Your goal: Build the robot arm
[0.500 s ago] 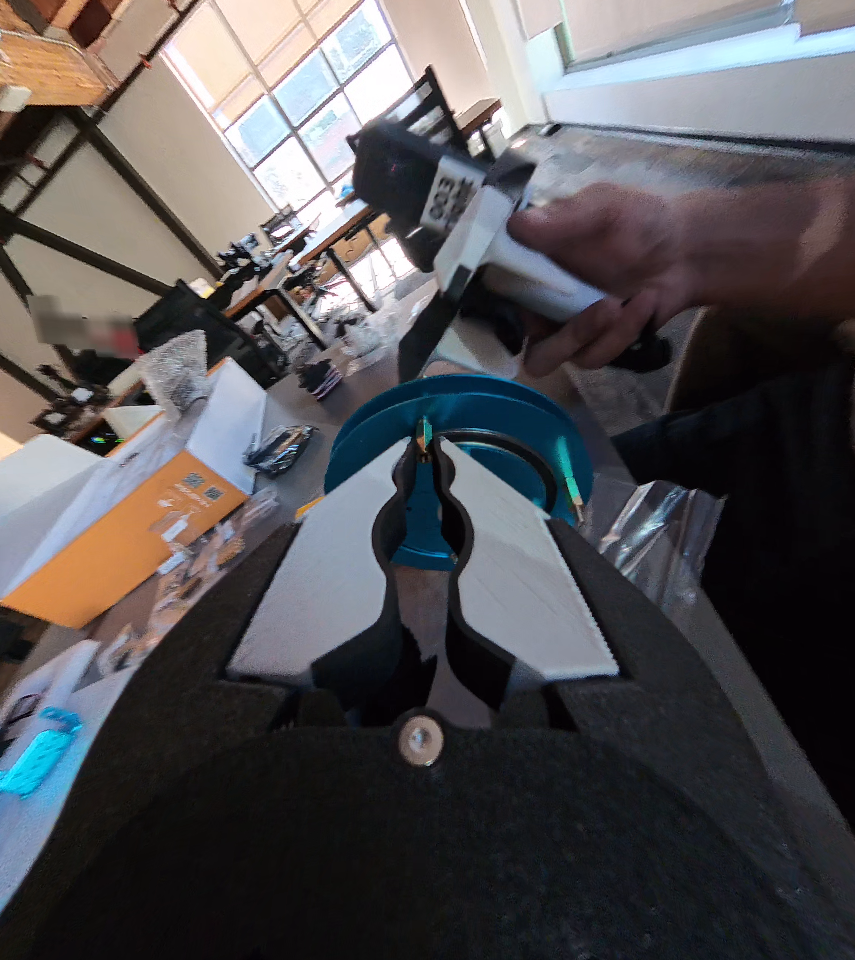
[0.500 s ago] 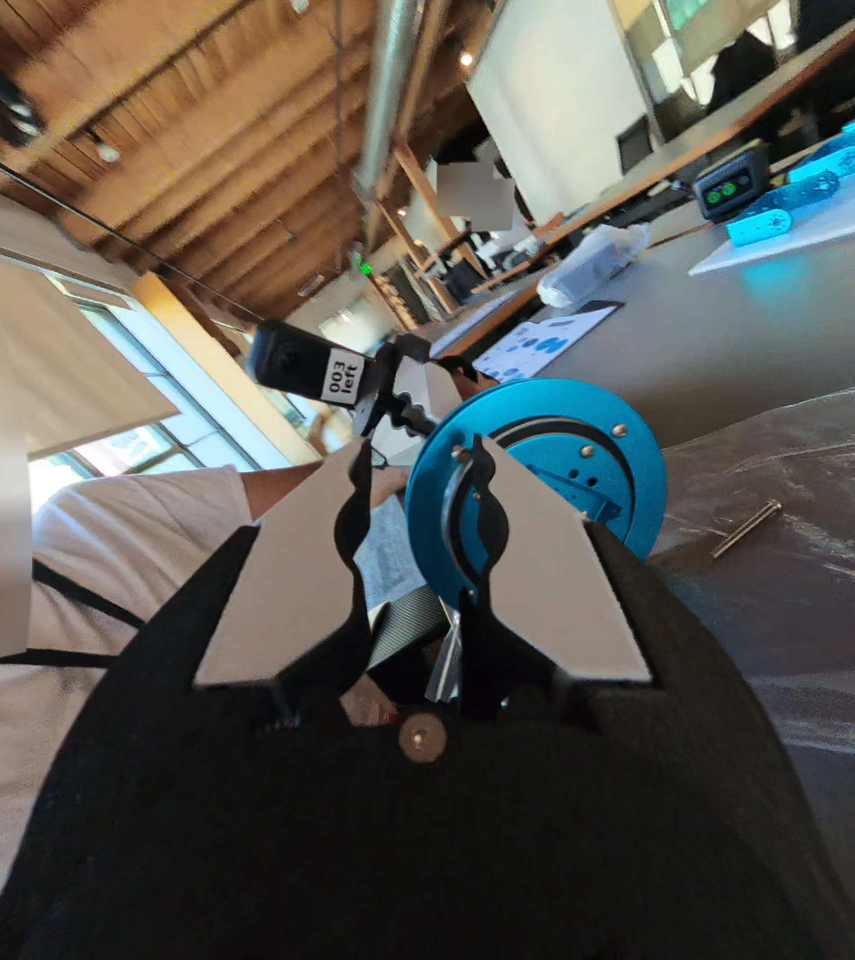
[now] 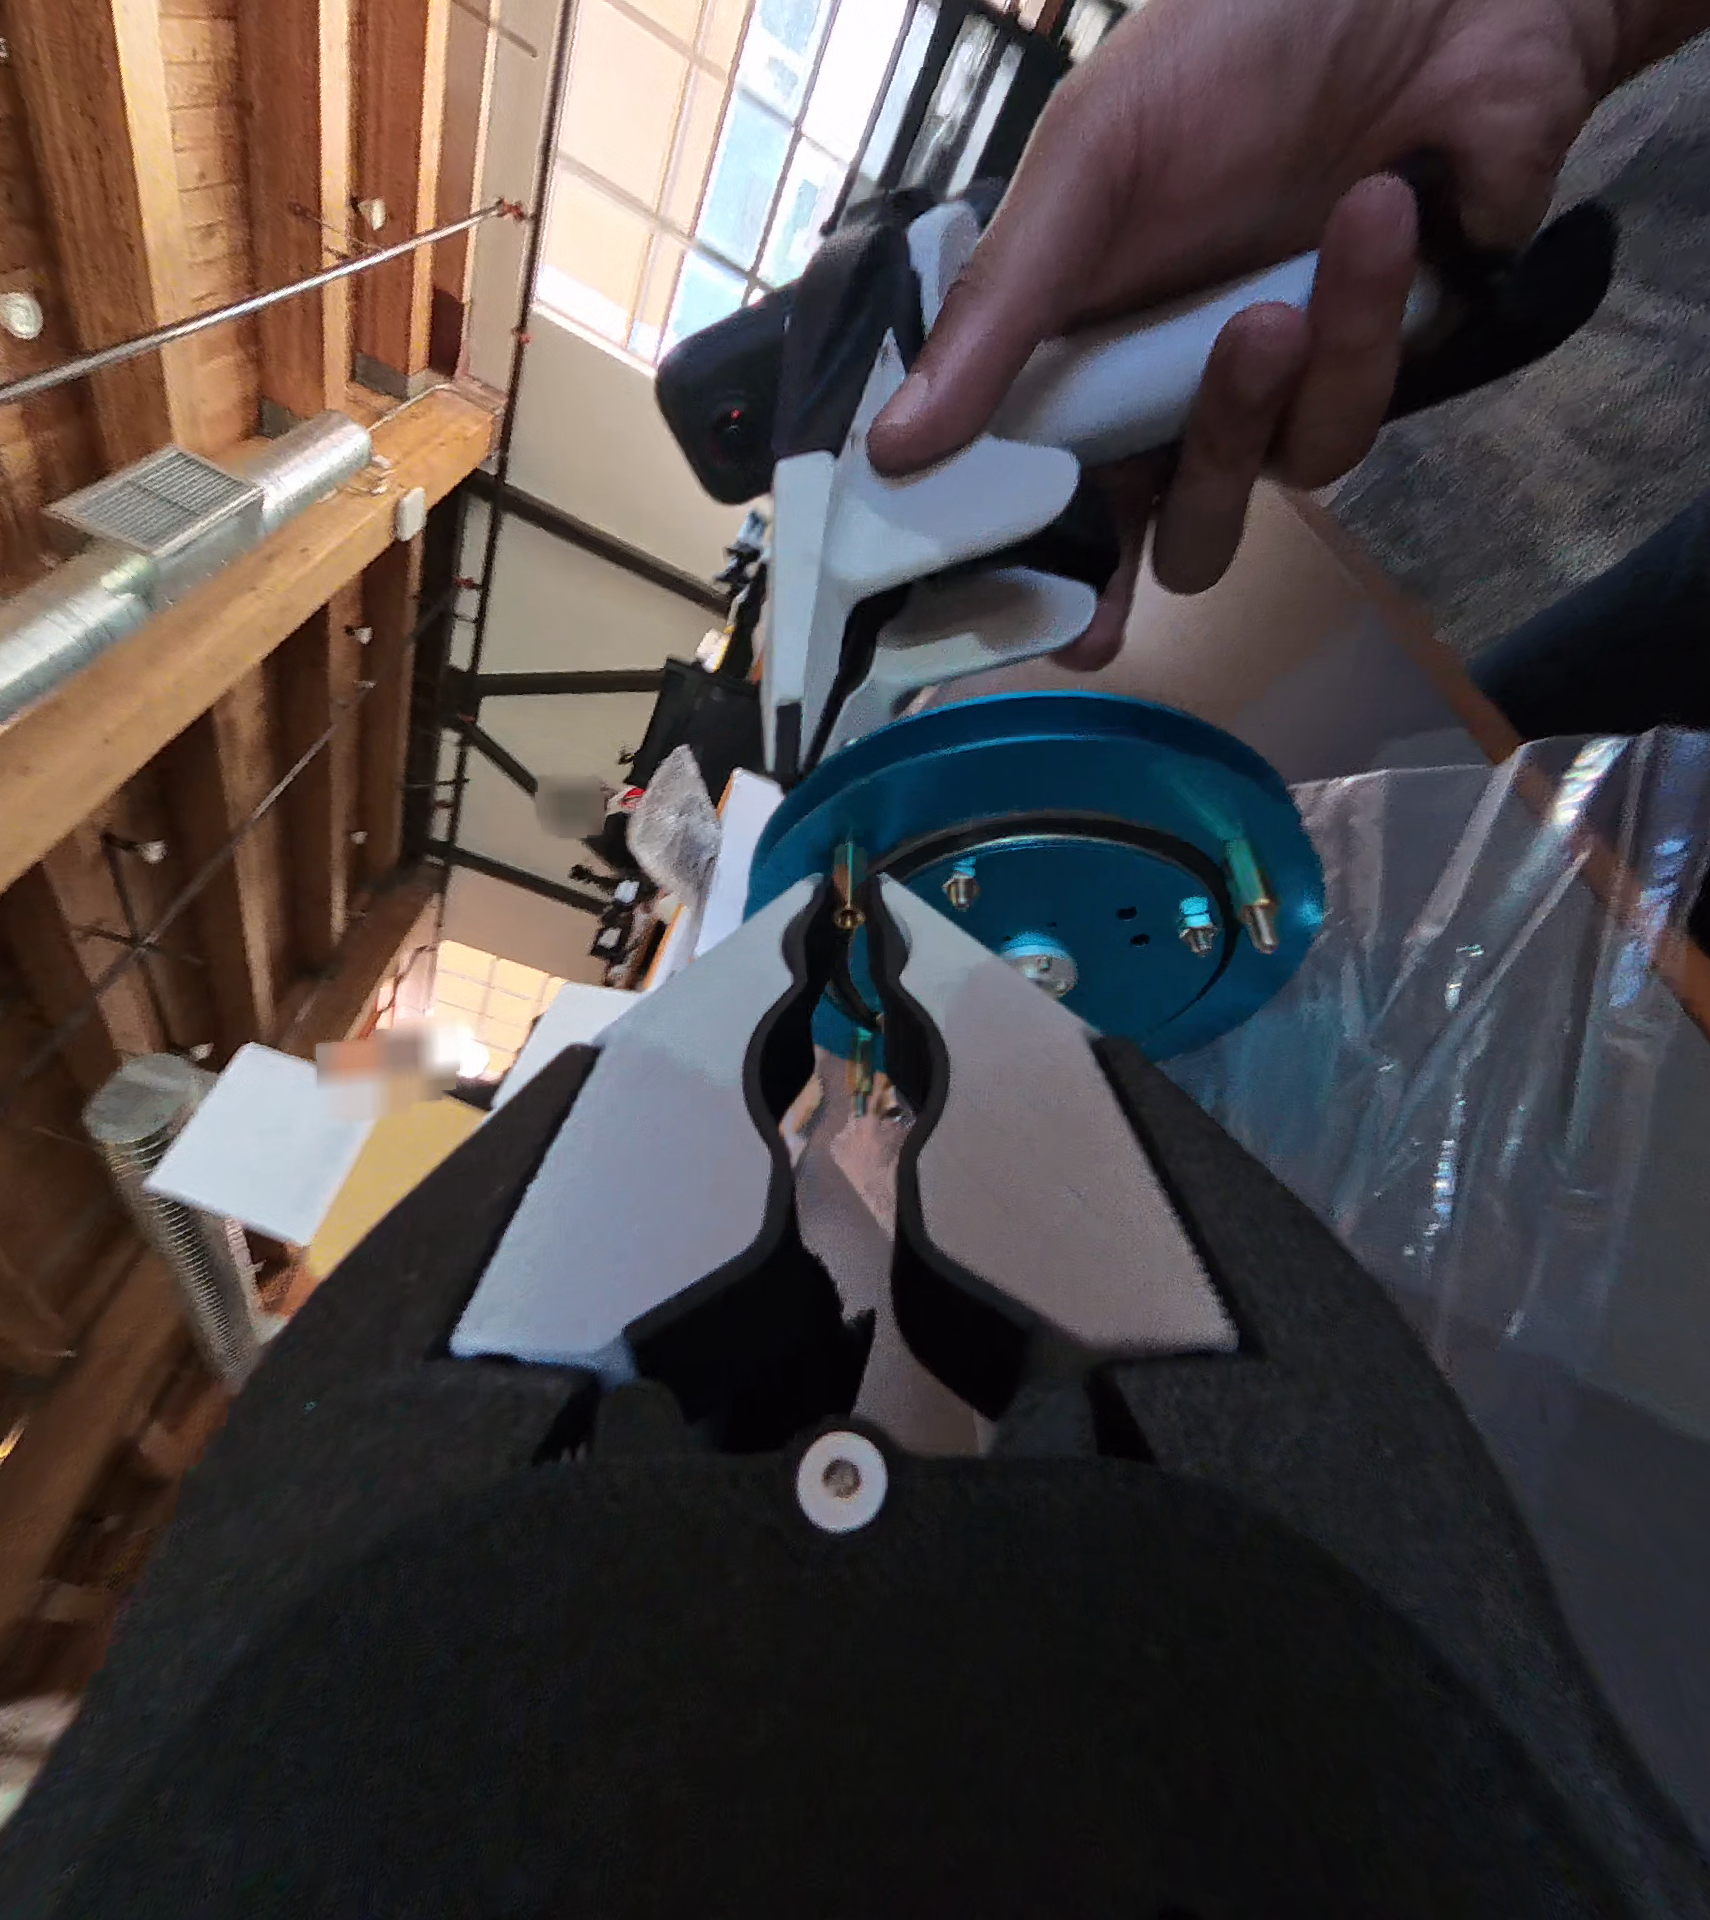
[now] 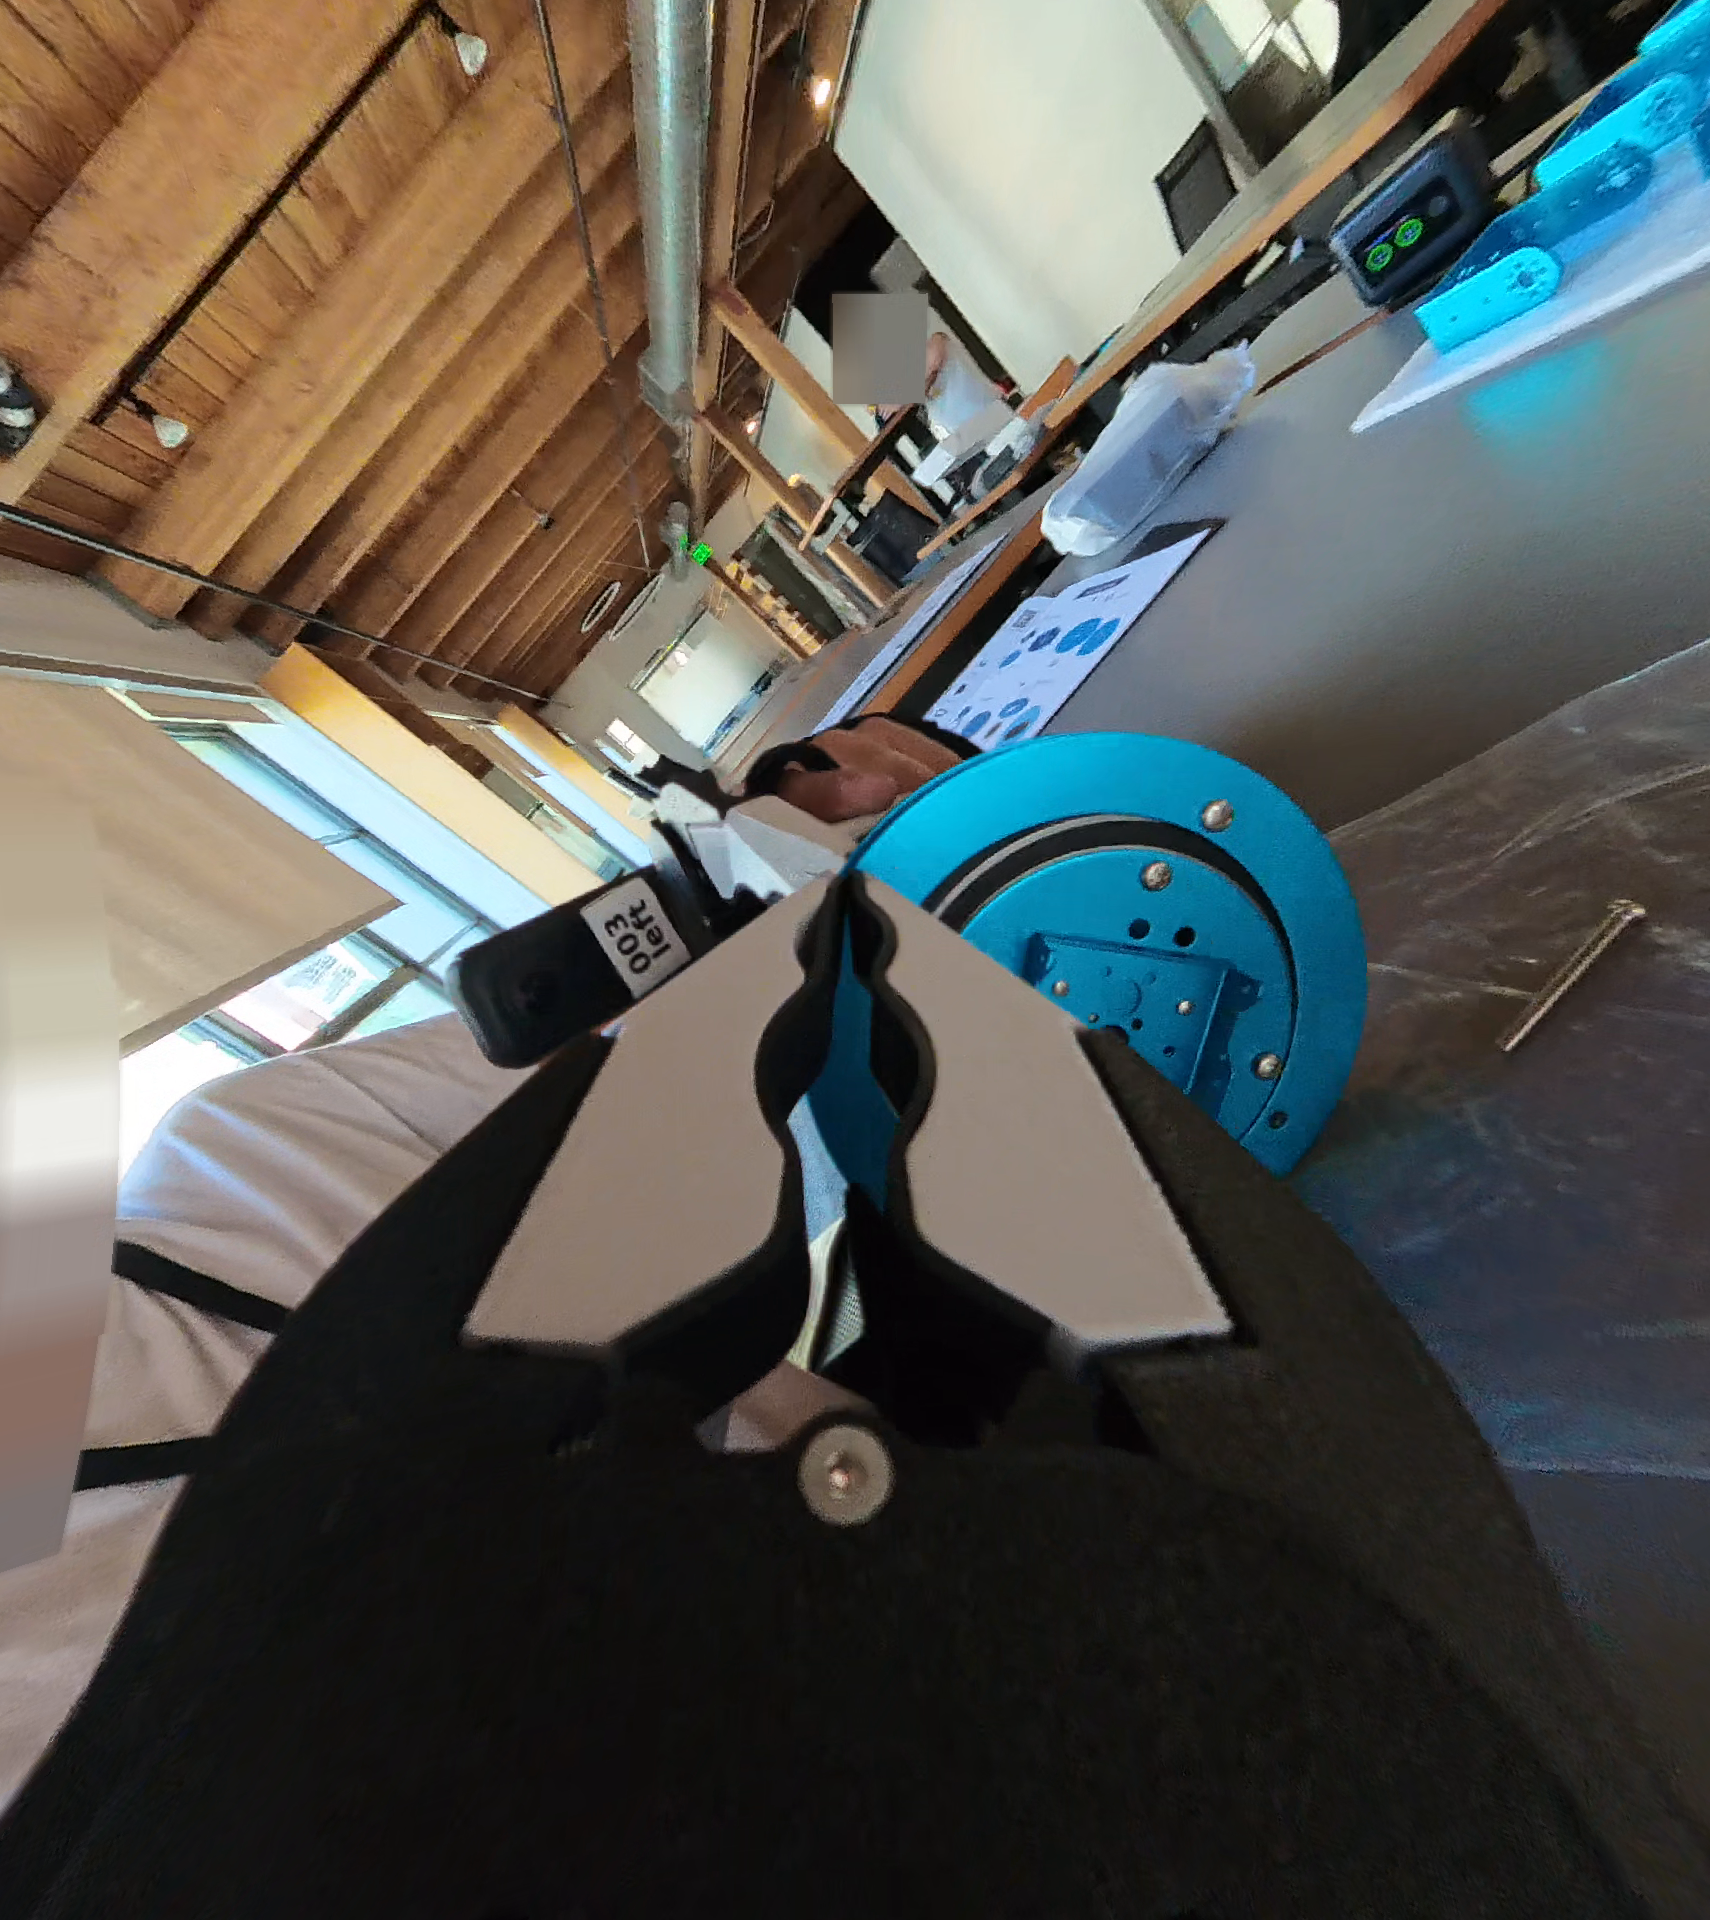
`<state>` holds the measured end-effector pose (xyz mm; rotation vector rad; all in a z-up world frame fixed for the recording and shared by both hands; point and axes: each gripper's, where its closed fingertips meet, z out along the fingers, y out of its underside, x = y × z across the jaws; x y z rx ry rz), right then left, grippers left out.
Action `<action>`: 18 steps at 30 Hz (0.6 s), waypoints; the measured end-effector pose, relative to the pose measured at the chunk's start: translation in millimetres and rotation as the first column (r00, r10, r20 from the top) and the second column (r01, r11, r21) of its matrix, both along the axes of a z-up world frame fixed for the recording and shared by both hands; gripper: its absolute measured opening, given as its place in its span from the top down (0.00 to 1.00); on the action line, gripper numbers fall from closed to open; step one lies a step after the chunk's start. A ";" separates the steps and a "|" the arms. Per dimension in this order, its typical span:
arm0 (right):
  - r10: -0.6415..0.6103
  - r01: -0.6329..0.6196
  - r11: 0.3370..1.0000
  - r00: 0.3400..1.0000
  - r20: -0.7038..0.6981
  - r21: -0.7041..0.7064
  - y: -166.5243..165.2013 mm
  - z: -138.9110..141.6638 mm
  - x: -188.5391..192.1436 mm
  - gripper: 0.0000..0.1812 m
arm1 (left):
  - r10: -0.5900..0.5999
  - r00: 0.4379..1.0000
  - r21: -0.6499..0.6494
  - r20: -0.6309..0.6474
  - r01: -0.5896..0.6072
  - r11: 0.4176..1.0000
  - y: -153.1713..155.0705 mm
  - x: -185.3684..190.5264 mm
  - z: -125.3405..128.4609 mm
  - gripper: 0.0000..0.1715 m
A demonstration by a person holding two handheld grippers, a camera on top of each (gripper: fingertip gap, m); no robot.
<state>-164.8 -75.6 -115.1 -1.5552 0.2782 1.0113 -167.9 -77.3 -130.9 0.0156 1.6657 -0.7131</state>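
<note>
A blue metal disc [image 3: 1038, 800] with an inner round plate and several brass standoffs is held tilted over a clear plastic bag [image 3: 1474, 1039]. My left gripper [image 3: 848, 888] is shut on one brass standoff [image 3: 846, 868] near the disc's rim. My right gripper [image 4: 846, 899] is shut on the rim of the blue disc [image 4: 1163, 800], whose screwed face is turned toward it. In the left wrist view a hand holds the right gripper [image 3: 794, 743], with its tips at the disc's far edge. The left gripper's black camera [image 4: 560, 982] shows behind the disc.
A long screw [image 4: 1568, 971] lies on the plastic sheet [image 4: 1609, 1299] on the grey table [image 4: 1402, 582]. Farther off are a printed sheet [image 4: 1069, 634], a wrapped bag [image 4: 1152, 447], a black device [image 4: 1407, 223] and blue parts [image 4: 1599, 177]. A person's torso [image 4: 311, 1143] is close at left. My left and right fingertips are right by each other.
My right gripper has closed on the disc's rim. Both grippers and the disc have turned, and the disc's standoff side now faces the left wrist view more.
</note>
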 end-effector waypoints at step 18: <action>-0.389 0.418 0.858 0.150 0.909 0.299 -27.7 -2.0 45.1 0.87 | 0.108 0.985 0.131 0.136 -0.126 0.983 9.6 8.0 2.6 0.97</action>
